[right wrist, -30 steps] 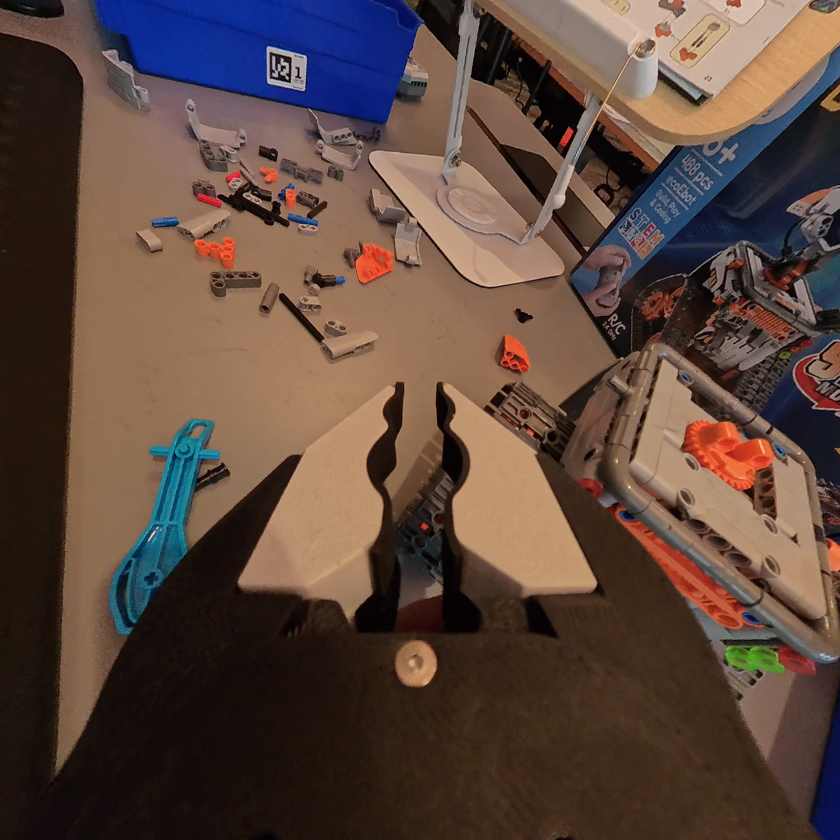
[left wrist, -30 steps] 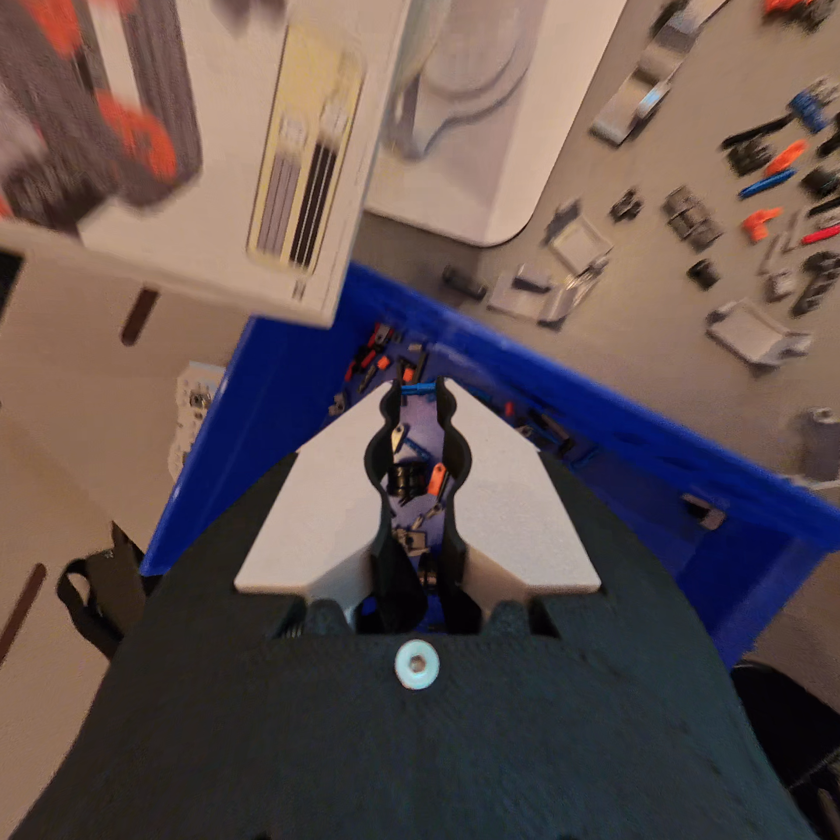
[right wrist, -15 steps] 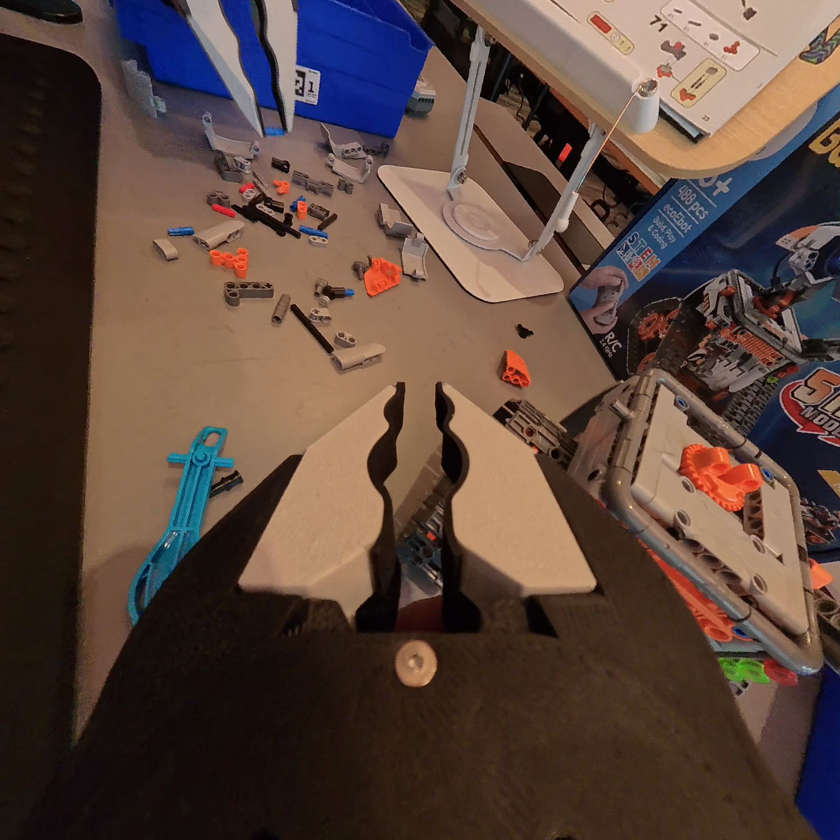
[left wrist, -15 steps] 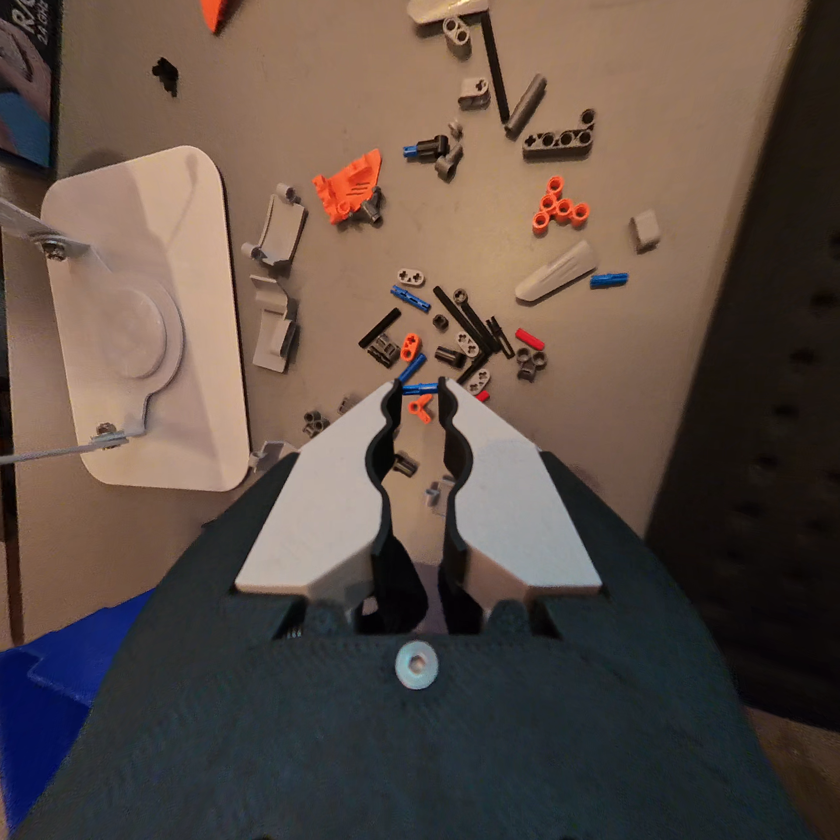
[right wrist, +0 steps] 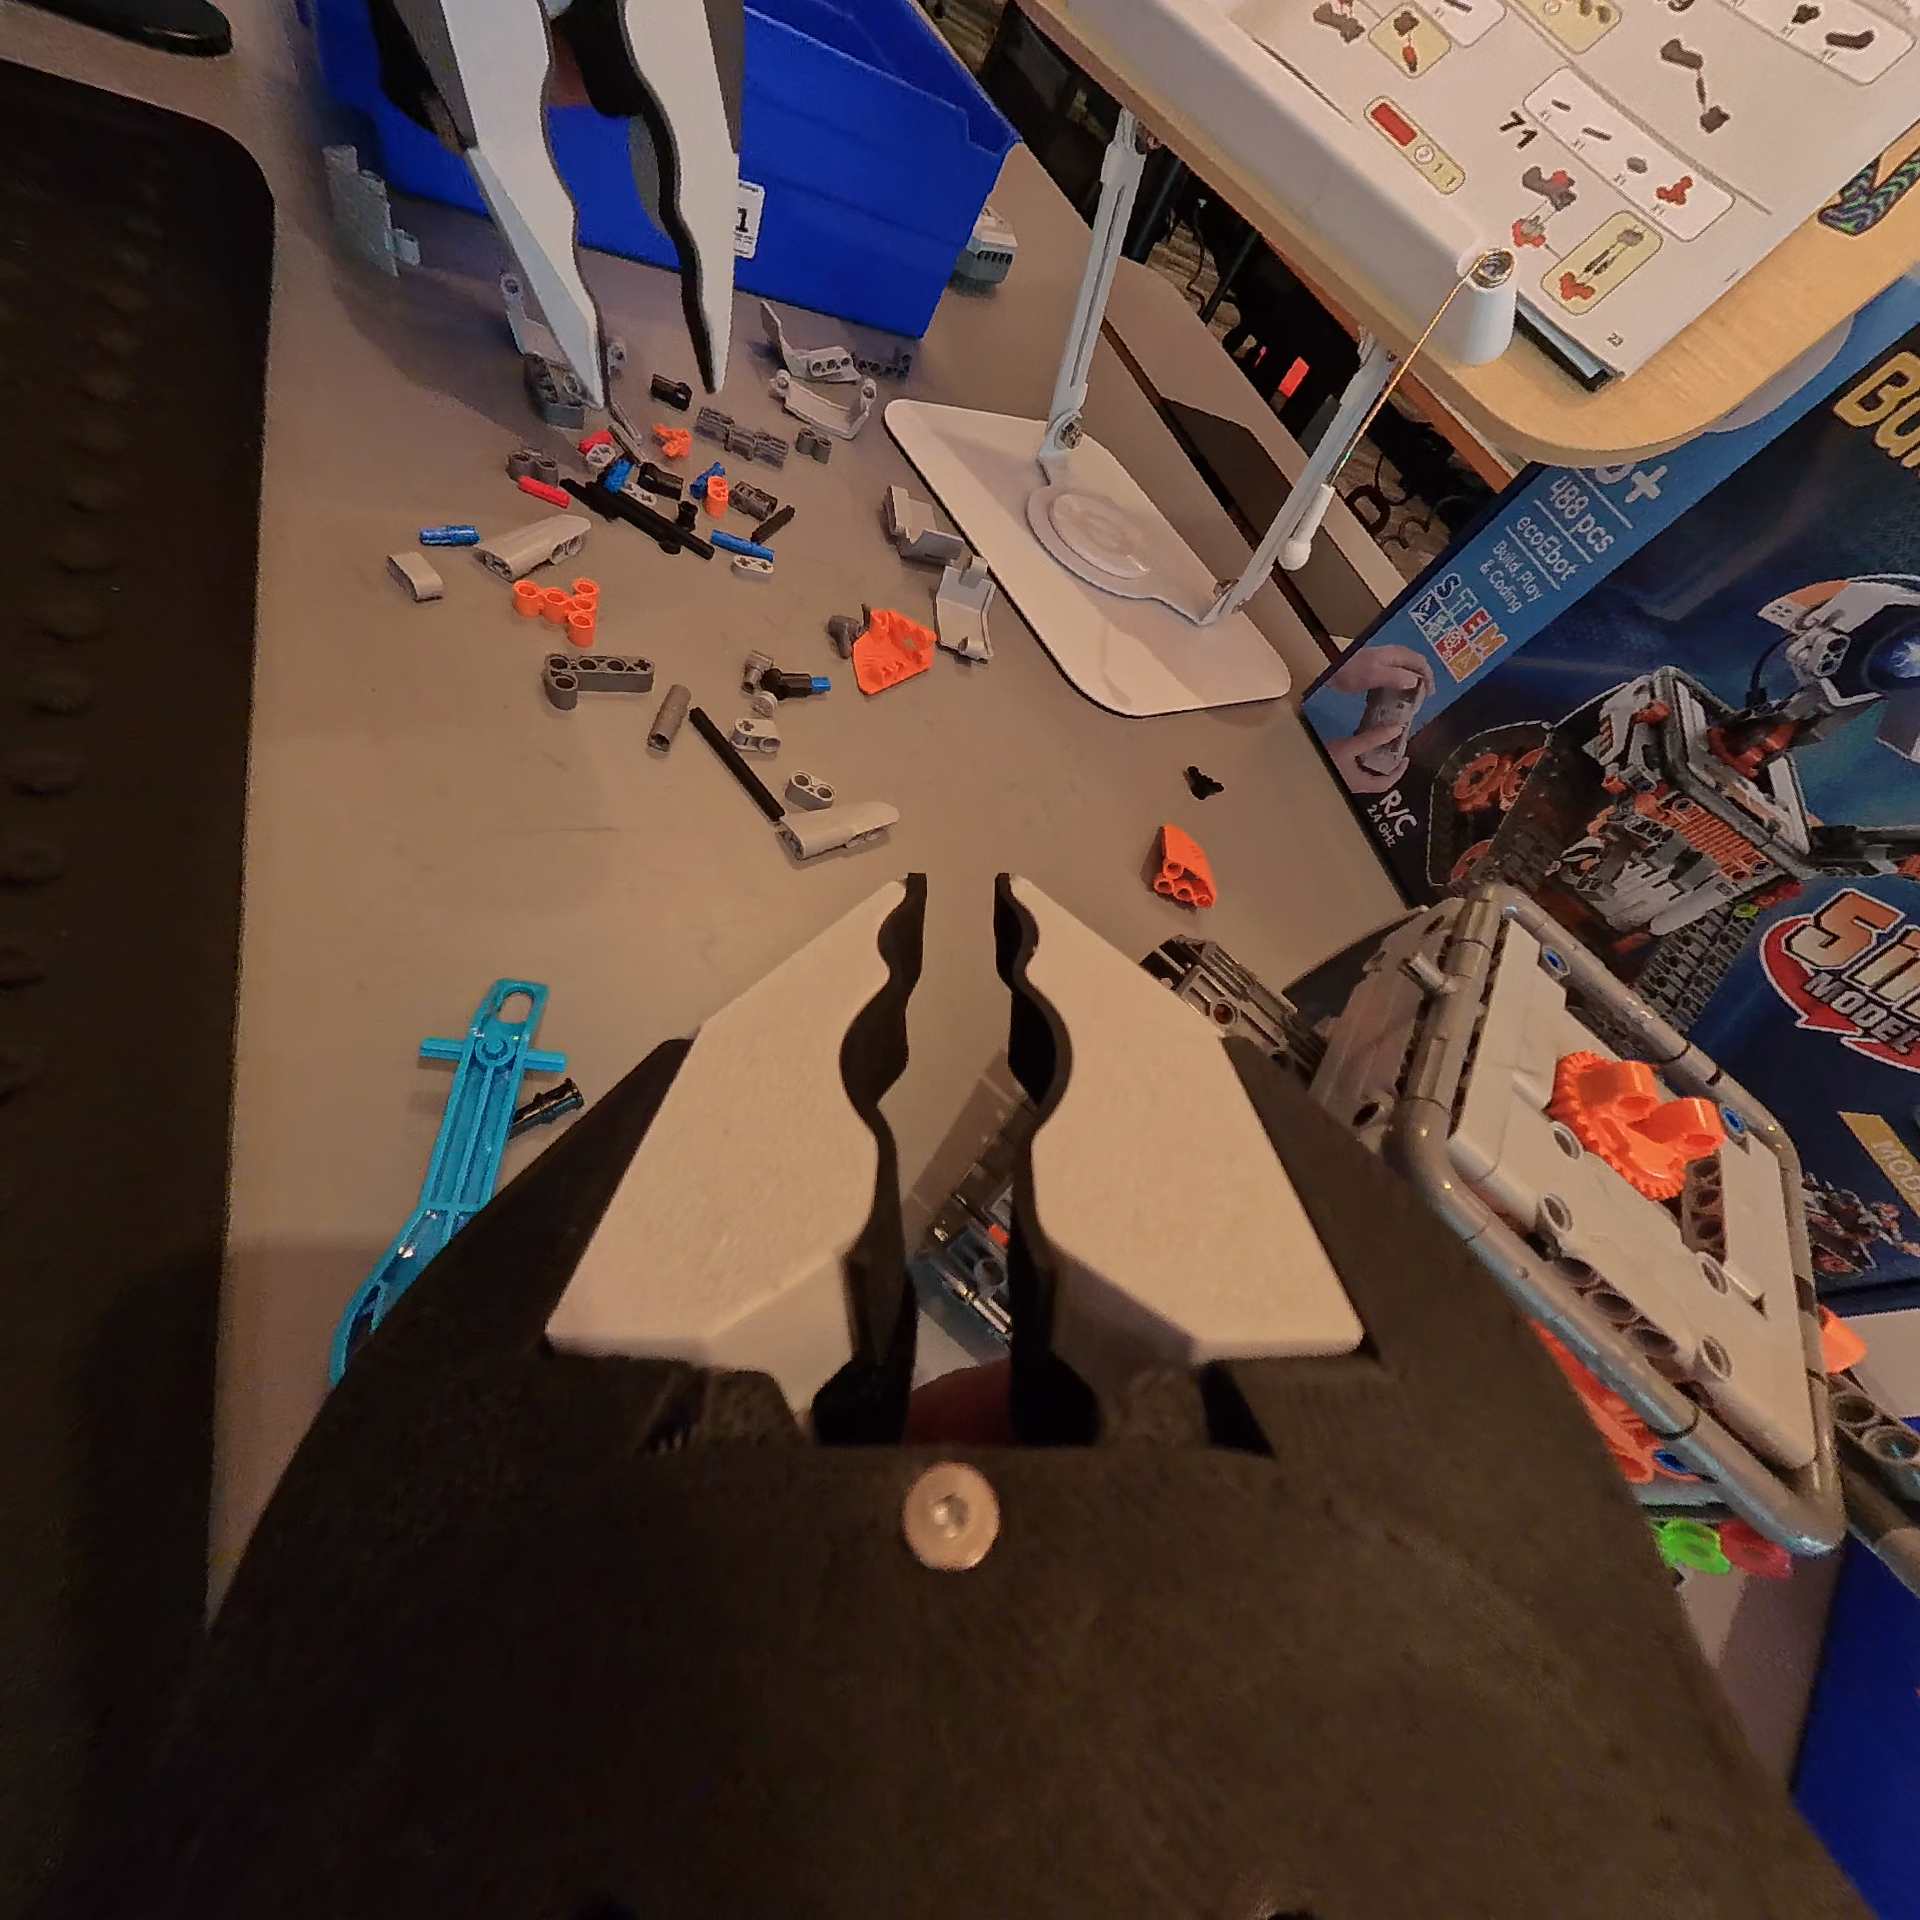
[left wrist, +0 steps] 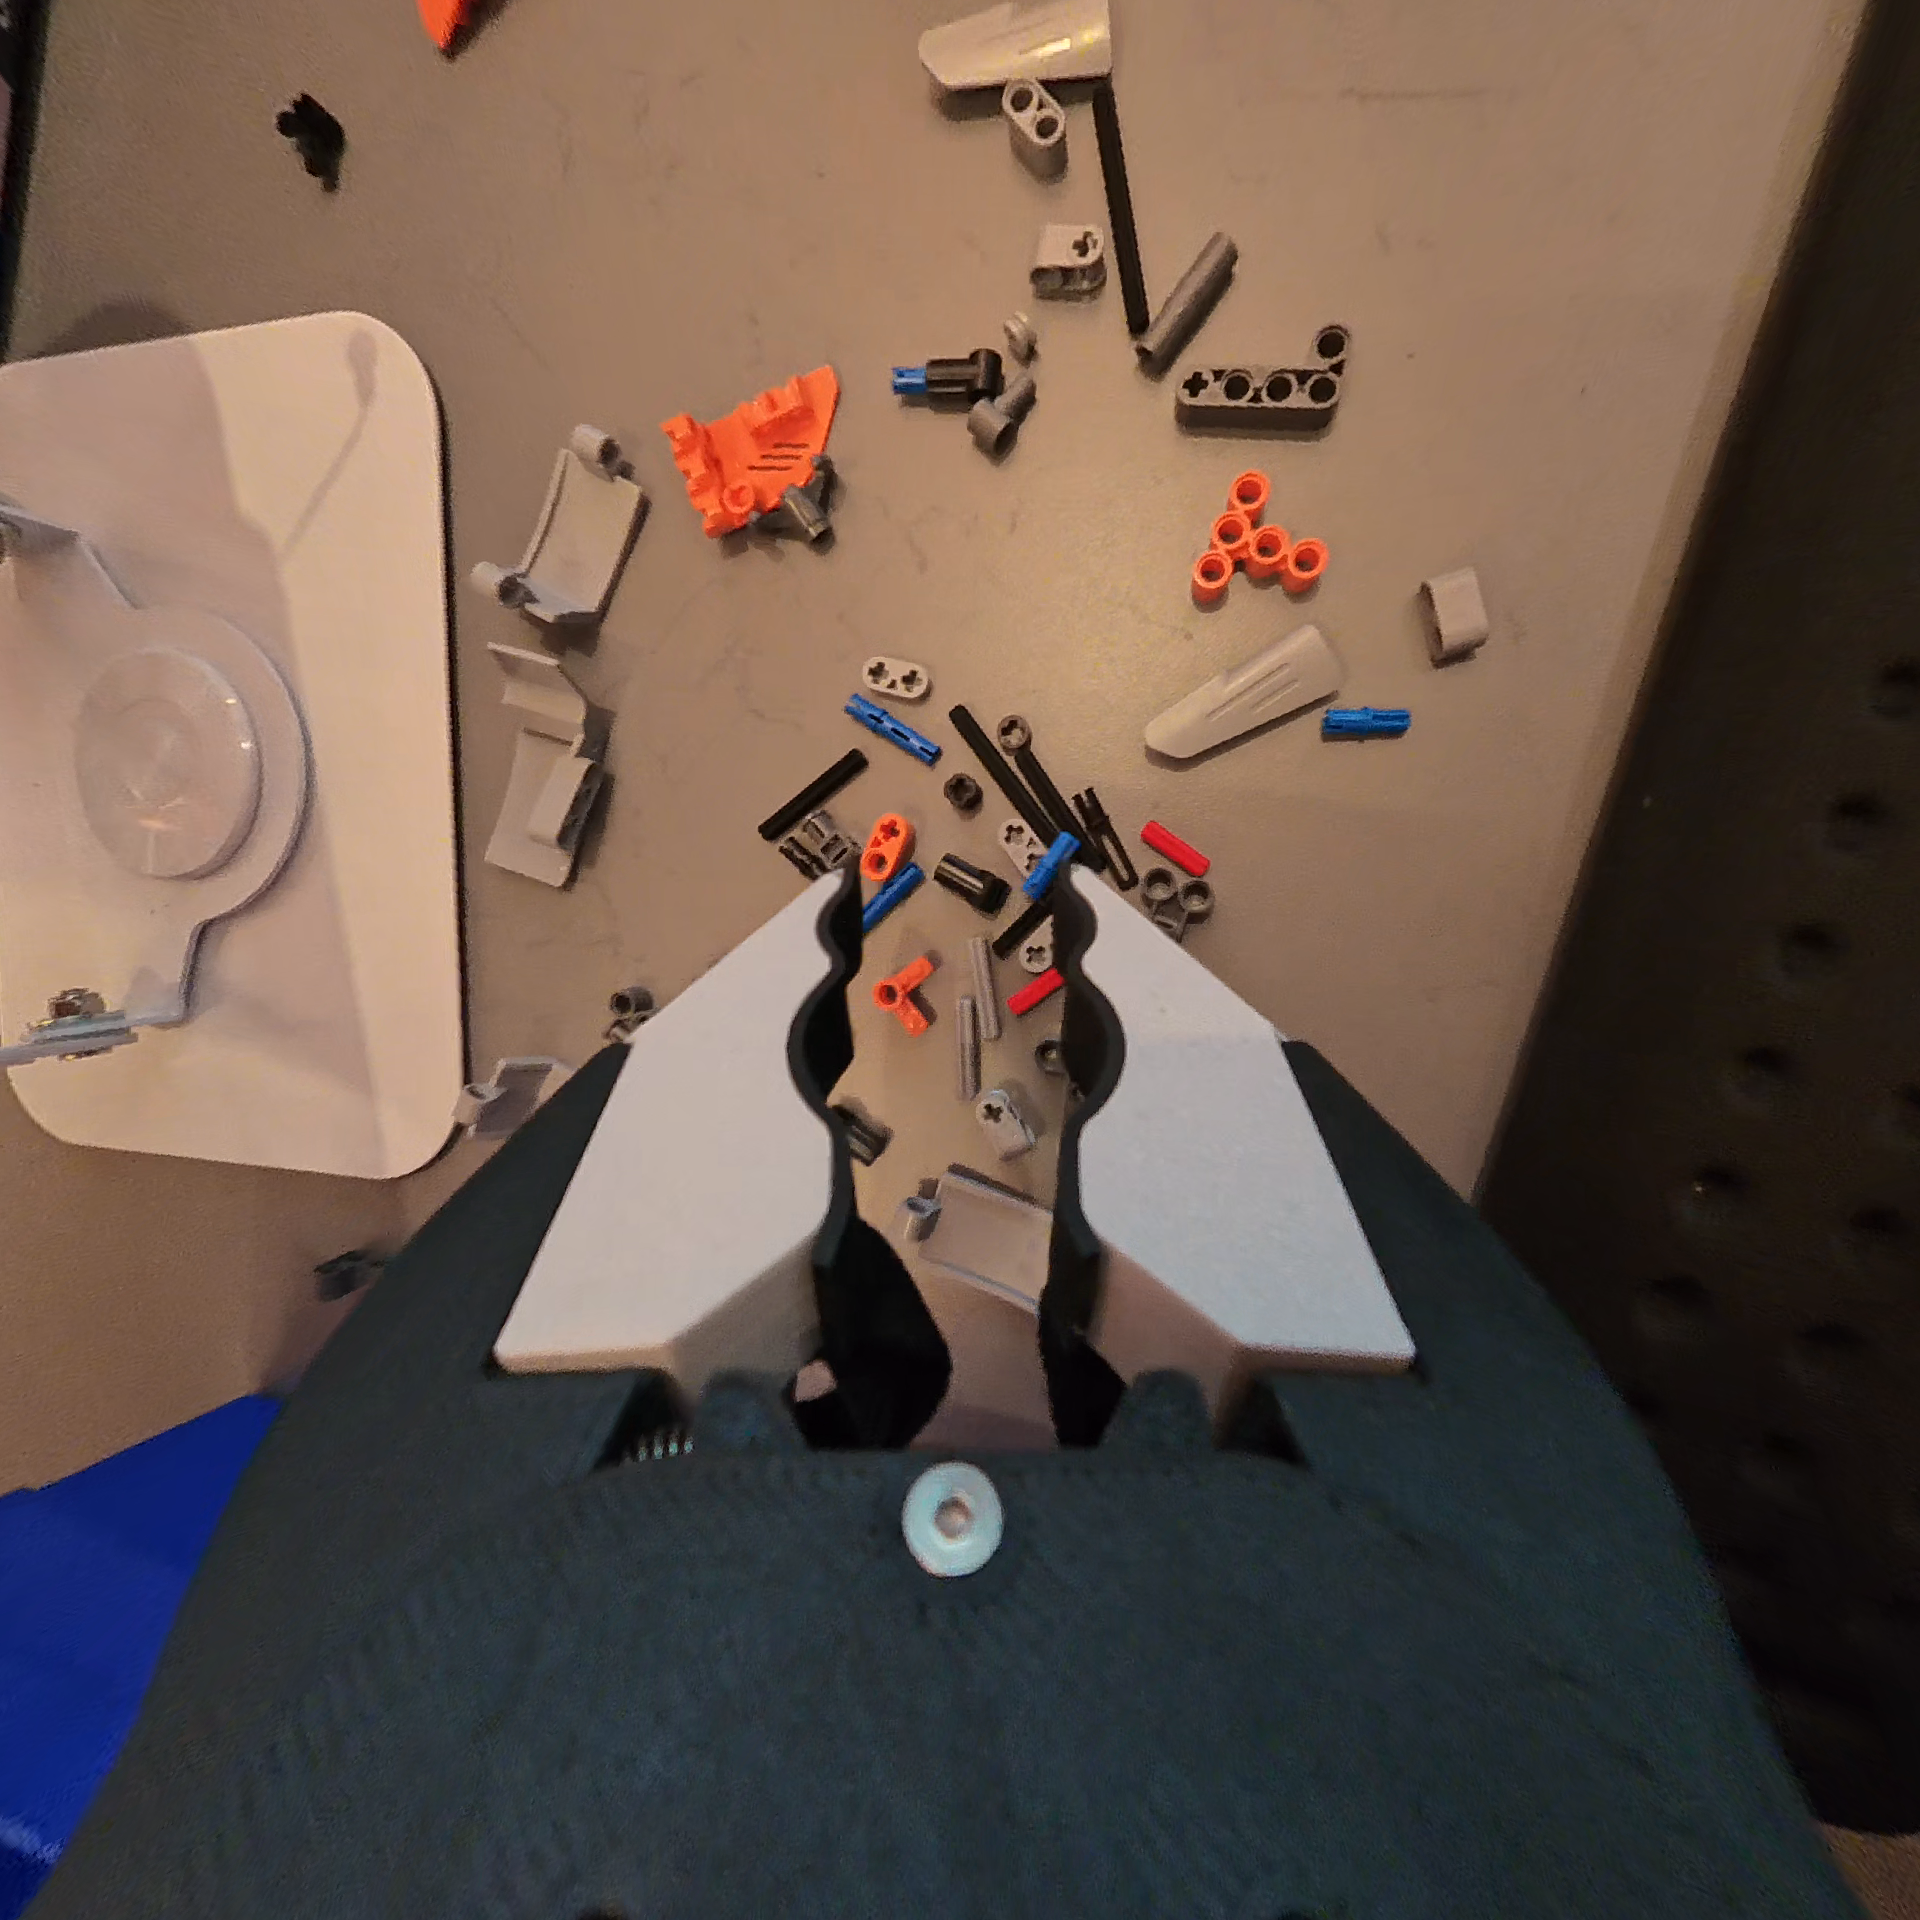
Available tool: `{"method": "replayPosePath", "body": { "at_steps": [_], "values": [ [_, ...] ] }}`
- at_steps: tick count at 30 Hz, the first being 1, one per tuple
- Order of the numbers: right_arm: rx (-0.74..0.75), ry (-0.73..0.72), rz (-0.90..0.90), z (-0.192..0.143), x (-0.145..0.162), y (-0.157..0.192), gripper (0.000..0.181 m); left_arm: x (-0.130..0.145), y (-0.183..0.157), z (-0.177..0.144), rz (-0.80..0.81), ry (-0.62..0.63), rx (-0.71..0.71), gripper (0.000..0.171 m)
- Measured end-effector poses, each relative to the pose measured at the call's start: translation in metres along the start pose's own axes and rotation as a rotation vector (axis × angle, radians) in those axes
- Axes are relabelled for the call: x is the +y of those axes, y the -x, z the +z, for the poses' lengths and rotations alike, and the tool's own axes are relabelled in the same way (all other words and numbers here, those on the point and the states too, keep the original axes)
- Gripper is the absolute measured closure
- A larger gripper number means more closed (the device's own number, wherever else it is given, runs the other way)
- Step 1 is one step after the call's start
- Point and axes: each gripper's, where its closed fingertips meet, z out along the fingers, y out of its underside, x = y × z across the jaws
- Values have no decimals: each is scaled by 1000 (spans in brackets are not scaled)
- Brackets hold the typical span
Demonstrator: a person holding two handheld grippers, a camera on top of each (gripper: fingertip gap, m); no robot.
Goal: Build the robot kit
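Left tool (left wrist: 956,883): fingers apart, nothing between them, pointing down over a dense scatter of small building pieces on the grey worktop (left wrist: 727,208). Between and just past its tips lie an orange connector (left wrist: 902,995), a red pin (left wrist: 1035,990), blue pins and black axles. A grey curved panel (left wrist: 982,1231) sits deep between the fingers. To the left, the white stand base (left wrist: 343,727); its rounded edge runs near the scatter with a narrow bare strip between. To the right, the dark perforated mat (left wrist: 1766,831) borders the pieces.

Right tool (right wrist: 958,883): fingers slightly apart, holding nothing, over bare worktop. Nearest things: a grey wedge panel (right wrist: 840,828) just ahead, a teal lever tool (right wrist: 457,1153) to the left, and a grey and orange assembled model (right wrist: 1600,1236) close on the right, partly beneath the fingers. A blue bin (right wrist: 862,187) stands at the far edge; a printed box (right wrist: 1662,727) walls off the right. Open room lies between the wedge panel and the fingers.
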Motion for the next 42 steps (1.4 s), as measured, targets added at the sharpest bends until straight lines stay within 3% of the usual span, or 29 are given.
{"method": "replayPosePath", "body": {
  "at_steps": [9,22,27,32,42],
  "values": [
    [8,-3,-10,-2,-1,0,170,1,28,-61,-42,-80,-128,143],
    [7,6,-18,-2,0,1,170,60,102,-154,-188,-36,-394,146],
    [9,8,-16,-2,0,1,170,89,113,-166,-257,-28,-437,147],
    [11,11,-15,-2,1,0,170,104,116,-169,-340,-106,-432,148],
    [9,21,-11,-1,4,0,170,151,125,-169,-456,-74,-469,147]
  ]
}}
